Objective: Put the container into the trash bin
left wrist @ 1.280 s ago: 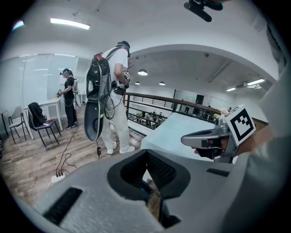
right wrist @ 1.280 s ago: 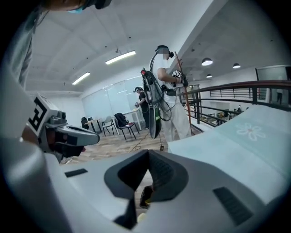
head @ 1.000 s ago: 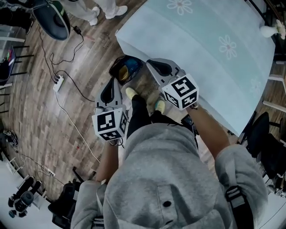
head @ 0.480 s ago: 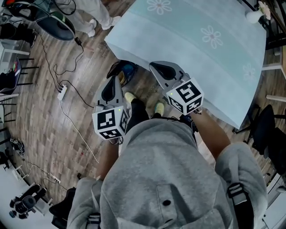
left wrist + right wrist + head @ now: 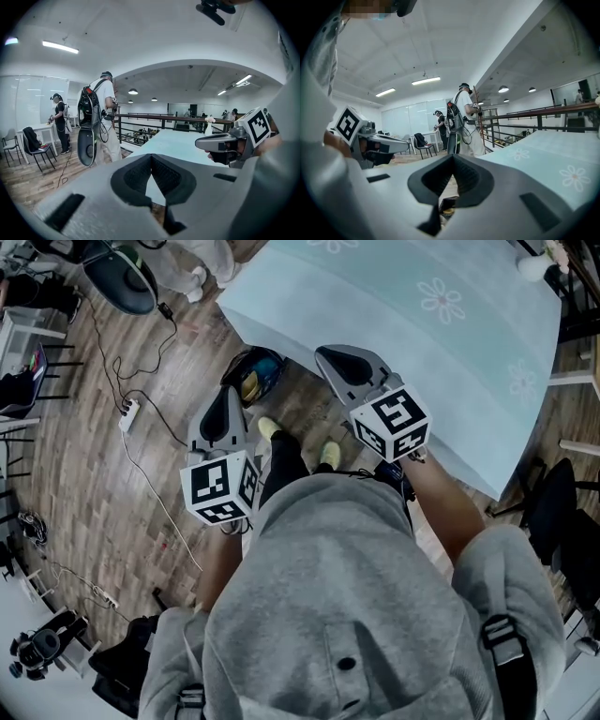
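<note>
Apparently with nothing left to carry, left gripper [image 5: 228, 411] and right gripper [image 5: 337, 367] are held idle near the trash bin [image 5: 255, 376], the 2 jaw pairs pressed together, empty.

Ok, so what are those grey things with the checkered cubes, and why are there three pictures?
Those are two hand-held grabbers, not a robot. A person holds the left gripper and the right gripper. The cubes are part of them. One picture comes from a camera on the person's head, looking down; the other two from cameras riding on each gripper. Both have jaws shut, holding nothing. On the floor by the blue-clothed table stands the trash bin, with something colourful inside.
</note>
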Available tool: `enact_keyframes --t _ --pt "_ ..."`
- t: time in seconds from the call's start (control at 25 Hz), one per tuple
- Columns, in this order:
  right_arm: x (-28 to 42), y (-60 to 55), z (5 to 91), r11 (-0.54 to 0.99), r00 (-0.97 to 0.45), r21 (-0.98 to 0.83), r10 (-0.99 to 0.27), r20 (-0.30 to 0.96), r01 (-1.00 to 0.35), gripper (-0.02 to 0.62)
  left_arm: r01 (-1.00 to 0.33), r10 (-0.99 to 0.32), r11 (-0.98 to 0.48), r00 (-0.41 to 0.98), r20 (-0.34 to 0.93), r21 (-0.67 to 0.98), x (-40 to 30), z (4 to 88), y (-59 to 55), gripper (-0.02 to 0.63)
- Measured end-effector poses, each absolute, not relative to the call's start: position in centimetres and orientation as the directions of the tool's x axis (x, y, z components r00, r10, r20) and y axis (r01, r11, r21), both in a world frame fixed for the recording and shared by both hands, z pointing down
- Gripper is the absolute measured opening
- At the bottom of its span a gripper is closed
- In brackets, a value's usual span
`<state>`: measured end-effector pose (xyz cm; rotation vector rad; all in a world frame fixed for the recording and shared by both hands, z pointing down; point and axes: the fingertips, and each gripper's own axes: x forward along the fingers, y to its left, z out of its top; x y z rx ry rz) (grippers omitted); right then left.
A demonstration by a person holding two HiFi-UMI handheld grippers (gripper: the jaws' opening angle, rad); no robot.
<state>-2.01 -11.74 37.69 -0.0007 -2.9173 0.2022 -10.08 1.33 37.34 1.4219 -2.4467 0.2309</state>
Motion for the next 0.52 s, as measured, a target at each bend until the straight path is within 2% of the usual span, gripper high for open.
enact_keyframes --t 0.52 --pt "-0.7 -12.0 37.7 0.992 -0.981 -0.122 -0.005 0.196 -0.030 0.028 -0.866 -0.818 0.500 -0.477 0.321 -0.013 -8.9 37.1 1.7 0.019"
